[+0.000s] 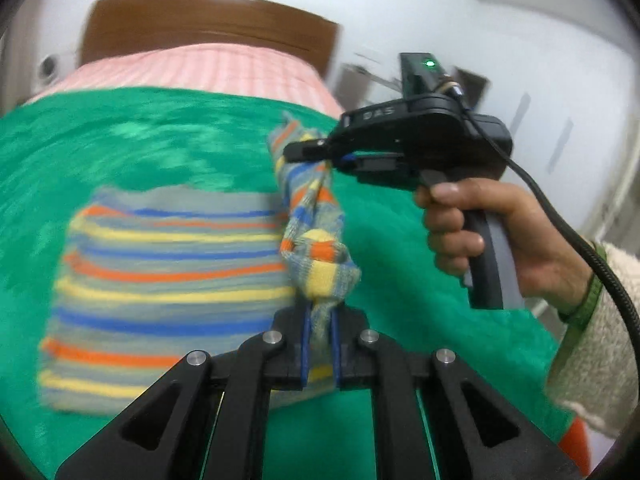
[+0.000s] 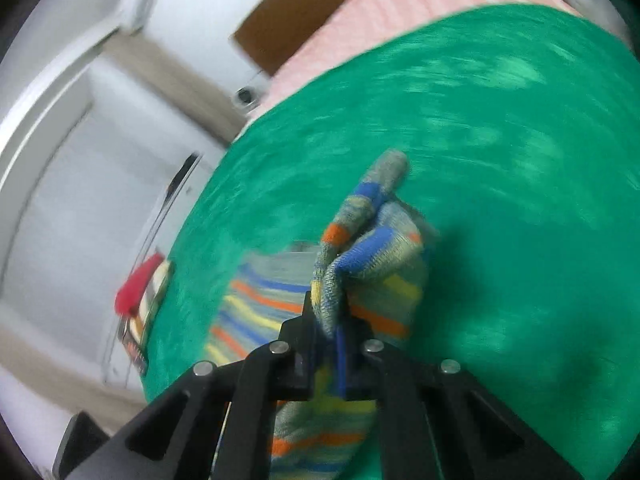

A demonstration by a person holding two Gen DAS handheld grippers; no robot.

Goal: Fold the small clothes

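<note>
A small striped knit garment (image 1: 160, 280), grey with blue, orange and yellow bands, lies on a green blanket (image 1: 140, 140). Its right edge is lifted into a bunched strip (image 1: 316, 216). My left gripper (image 1: 319, 320) is shut on the near end of that strip. My right gripper (image 1: 320, 156), held by a hand (image 1: 500, 240), is shut on the far end. In the right wrist view my right gripper (image 2: 330, 320) pinches the raised striped cloth (image 2: 372, 240), and the rest of the garment (image 2: 256, 312) lies blurred below.
The green blanket (image 2: 500, 160) covers a bed with a pink checked sheet (image 1: 200, 68) and a brown headboard (image 1: 208, 20). A red-topped object (image 2: 140, 280) sits off the bed's edge. White walls and a door (image 2: 80, 180) stand beyond.
</note>
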